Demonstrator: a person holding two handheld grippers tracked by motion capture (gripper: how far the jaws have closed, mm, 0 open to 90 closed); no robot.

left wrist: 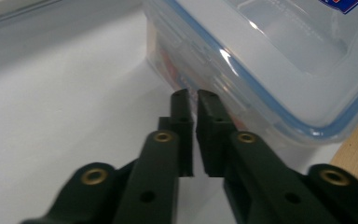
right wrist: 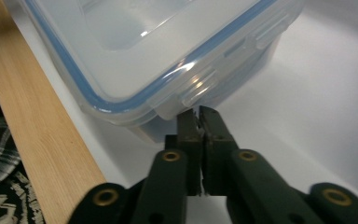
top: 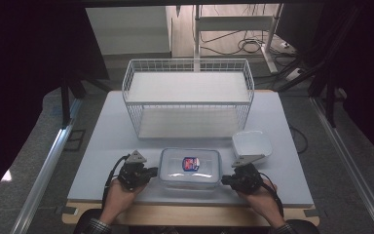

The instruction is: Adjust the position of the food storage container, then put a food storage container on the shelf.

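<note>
— Flanking the clear rectangular plastic container with the blue-sealed snap lid (top: 190, 168), both tools sit at its short ends. It rests on the pale grey table mat (top: 102, 146), near the front edge, between the left gripper (top: 151, 173) and the right gripper (top: 225, 179).

— Jaw state?

— Left gripper (left wrist: 193, 95): jaws almost together, a thin slit between them, tips against the container's end wall below the lid rim, nothing clamped. Right gripper (right wrist: 198, 114): jaws pressed shut, tips under the lid's latch flap (right wrist: 196, 91), holding nothing.

— How will the box handle?

— Stiff, smooth, likely slippery walls; looks mostly empty, so probably light. Best purchase is the end latch flaps or under the rim, squeezed from both ends.

— Surroundings?

— White square bowl (top: 252, 145) just behind the right gripper; could be bumped when lifting. White wire two-tier shelf rack (top: 187, 95) stands farther back, well apart. Wooden table edge (right wrist: 42, 135) runs close beside the box.
</note>
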